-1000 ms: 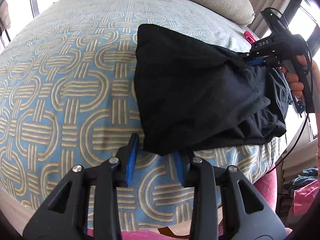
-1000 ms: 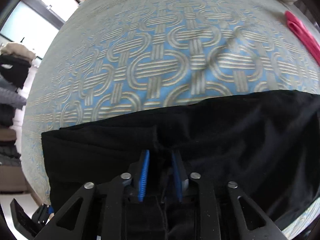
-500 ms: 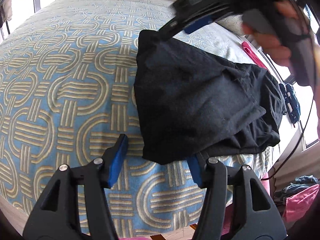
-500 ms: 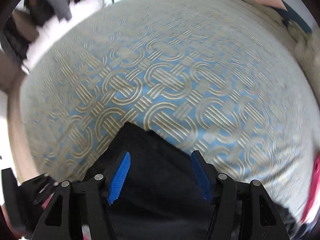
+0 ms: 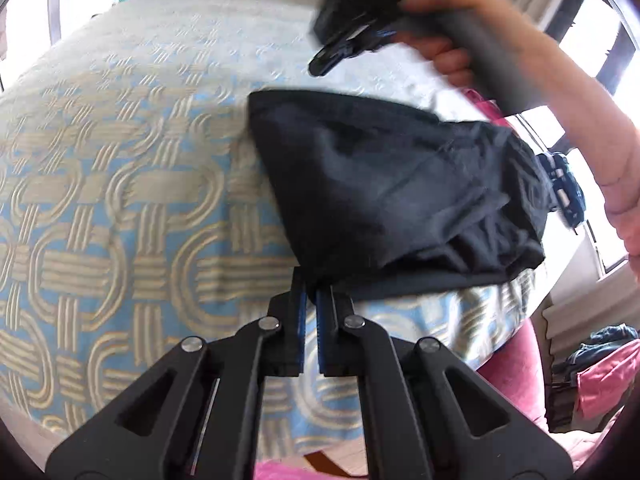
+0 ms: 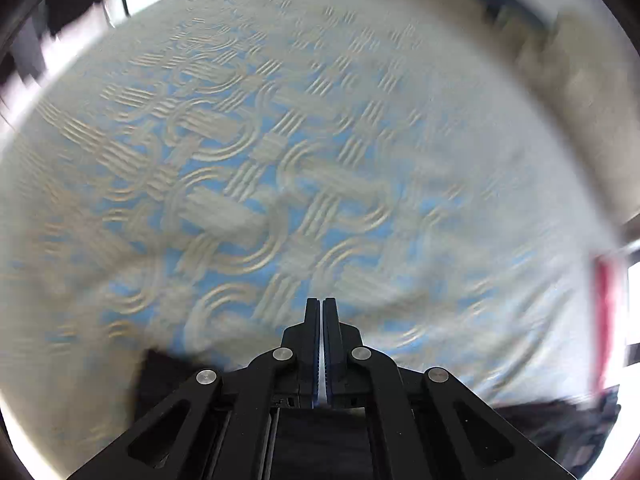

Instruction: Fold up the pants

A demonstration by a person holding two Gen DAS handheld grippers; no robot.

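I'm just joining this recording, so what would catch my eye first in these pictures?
The folded black pants lie on a blue-and-beige patterned bedspread. The left gripper has just closed at their near corner. The right gripper, in a hand, hangs shut and empty beyond their far edge.

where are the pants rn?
Left wrist view: the black pants lie folded on the patterned bedspread, right of centre near the bed's edge, their near corner at the left gripper.

Bright window daylight glares at the bowed fisheye edges; the right wrist view is motion-blurred.
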